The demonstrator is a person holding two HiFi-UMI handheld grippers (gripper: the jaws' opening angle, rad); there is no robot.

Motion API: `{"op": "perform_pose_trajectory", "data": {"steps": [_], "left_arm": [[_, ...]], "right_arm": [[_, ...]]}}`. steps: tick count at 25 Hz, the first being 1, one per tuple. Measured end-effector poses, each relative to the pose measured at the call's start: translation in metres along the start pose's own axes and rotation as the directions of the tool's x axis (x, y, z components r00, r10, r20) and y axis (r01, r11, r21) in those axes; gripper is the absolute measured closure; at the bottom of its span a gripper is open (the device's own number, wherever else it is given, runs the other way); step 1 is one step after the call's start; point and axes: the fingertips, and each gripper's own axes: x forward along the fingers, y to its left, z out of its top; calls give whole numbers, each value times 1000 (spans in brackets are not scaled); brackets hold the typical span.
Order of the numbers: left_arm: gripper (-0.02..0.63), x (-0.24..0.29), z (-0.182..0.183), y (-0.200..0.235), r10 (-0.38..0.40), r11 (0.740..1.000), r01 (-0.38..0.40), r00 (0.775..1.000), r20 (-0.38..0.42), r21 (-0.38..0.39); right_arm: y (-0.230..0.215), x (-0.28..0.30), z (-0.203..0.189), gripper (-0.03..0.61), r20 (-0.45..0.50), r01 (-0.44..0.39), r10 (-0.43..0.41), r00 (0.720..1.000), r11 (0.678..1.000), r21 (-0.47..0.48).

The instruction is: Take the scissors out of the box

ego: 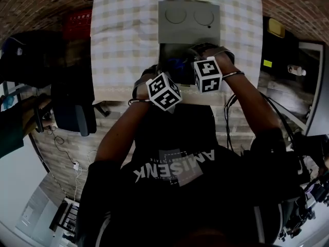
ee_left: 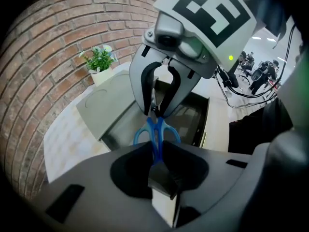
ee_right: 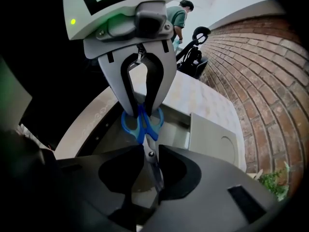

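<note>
We have the scissors (ee_left: pixel 155 132) lifted just above the open box (ee_right: pixel 176 129). The left gripper (ee_left: pixel 157 154) pinches the blue handles and the right gripper (ee_right: pixel 152 162) pinches the blades. The next move probably calls for carrying them clear onto the table (ego: pixel 123 45).

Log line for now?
left tool: shut on scissors, handle end | right tool: shut on scissors, blade end | scissors above open box

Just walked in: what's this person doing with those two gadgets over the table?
A person is working two hand-held grippers to take a pair of blue-handled metal scissors out of an open grey box on a table with a checked cloth. The left gripper is clamped on the handles. The right gripper has its jaws either side of the blades, though whether they pinch is unclear. The scissors hang over the box's opening.
</note>
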Motion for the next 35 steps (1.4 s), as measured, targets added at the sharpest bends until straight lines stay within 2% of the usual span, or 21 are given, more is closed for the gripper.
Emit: {"op": "perform_pose_trajectory", "data": {"steps": [5, 9, 14, 17, 20, 23, 26, 29, 32, 35], "left_arm": [[534, -47, 6, 5, 10, 1000, -8, 993, 119, -13], [534, -95, 8, 14, 44, 998, -50, 974, 222, 21], [534, -149, 5, 29, 77, 989, -113, 942, 328, 92], [534, -182, -5, 32, 83, 981, -141, 926, 368, 134], [534, -207, -19, 34, 88, 967, -172, 916, 391, 186], [534, -229, -34, 39, 77, 968, -174, 893, 443, 182], [534, -248, -48, 43, 66, 971, -171, 864, 498, 169], [534, -264, -64, 45, 53, 973, -163, 842, 536, 161], [534, -283, -77, 46, 43, 976, -157, 815, 578, 150], [534, -301, -84, 49, 38, 981, -150, 778, 627, 127]], "right_arm": [[-15, -41, 27, 431, 42, 110, -114, 993, 990, 84], [-29, -80, 60, 419, 63, 211, -219, 974, 971, 111], [-44, -119, 103, 417, 14, 329, -331, 943, 941, 77], [-45, -138, 134, 414, 1, 378, -379, 925, 922, 84], [-45, -154, 157, 383, -36, 424, -423, 905, 902, 77], [-47, -166, 180, 383, -60, 470, -467, 882, 878, 89], [-48, -178, 207, 382, -53, 524, -523, 851, 838, 151], [-49, -191, 233, 382, -45, 579, -585, 810, 784, 225], [-50, -210, 256, 383, -9, 616, -653, 757, 710, 341], [-52, -233, 277, 382, 43, 633, -728, 685, 623, 460]]}}
